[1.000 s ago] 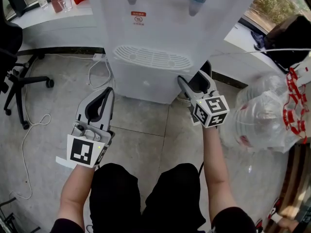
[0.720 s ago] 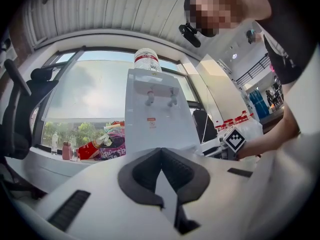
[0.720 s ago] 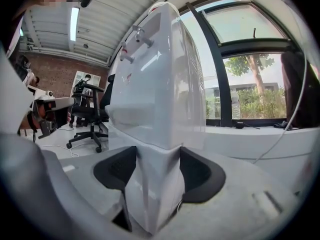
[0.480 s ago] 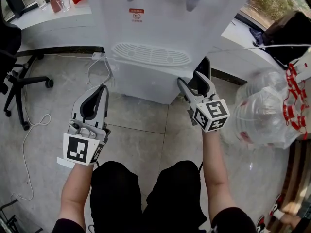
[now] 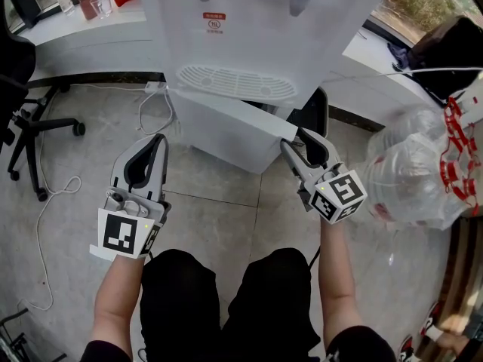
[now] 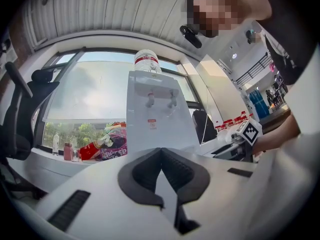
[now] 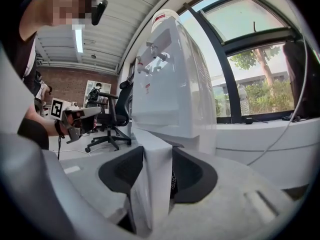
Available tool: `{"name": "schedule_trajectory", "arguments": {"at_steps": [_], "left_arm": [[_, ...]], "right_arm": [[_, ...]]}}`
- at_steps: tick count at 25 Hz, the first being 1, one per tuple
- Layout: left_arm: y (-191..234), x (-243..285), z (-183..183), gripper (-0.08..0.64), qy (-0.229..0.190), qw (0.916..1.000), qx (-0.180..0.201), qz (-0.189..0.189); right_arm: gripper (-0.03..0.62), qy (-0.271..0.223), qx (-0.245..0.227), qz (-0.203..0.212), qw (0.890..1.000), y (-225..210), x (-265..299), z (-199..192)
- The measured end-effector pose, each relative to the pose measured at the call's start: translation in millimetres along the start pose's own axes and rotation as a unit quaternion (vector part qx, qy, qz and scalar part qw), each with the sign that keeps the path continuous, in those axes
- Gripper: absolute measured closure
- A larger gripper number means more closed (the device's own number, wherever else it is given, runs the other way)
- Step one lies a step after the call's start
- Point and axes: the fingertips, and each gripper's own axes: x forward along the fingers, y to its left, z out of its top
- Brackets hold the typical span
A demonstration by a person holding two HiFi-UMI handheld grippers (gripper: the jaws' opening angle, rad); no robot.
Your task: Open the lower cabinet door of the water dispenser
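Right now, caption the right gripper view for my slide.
Right gripper, jaws just closed further, grips the edge of the water dispenser's lower cabinet door, ajar.

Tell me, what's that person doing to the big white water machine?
A person holds a gripper in each hand. On the water dispenser, the lower cabinet door stands partly open. The right gripper pinches its edge; its jaws have just been closing. The left gripper is shut and empty, off to the side.

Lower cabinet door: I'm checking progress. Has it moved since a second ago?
Yes. The lower cabinet door has swung out at its right edge, toward the person, away from the water dispenser body under the drip grille.
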Motion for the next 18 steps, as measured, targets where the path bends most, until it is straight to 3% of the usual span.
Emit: {"name": "schedule_trajectory", "arguments": {"at_steps": [8,18], "left_arm": [[-8,-1,8,0.551,-0.004,1.0,-0.008,-0.003],[-6,-8,13,0.551,-0.003,0.9999,0.01,0.006]], "right_arm": [[0.423,0.026,-0.032,0.088,0.995,49,-19,-3],[0.43,0.062,-0.073,0.193,0.976,112,-25,-4]]}}
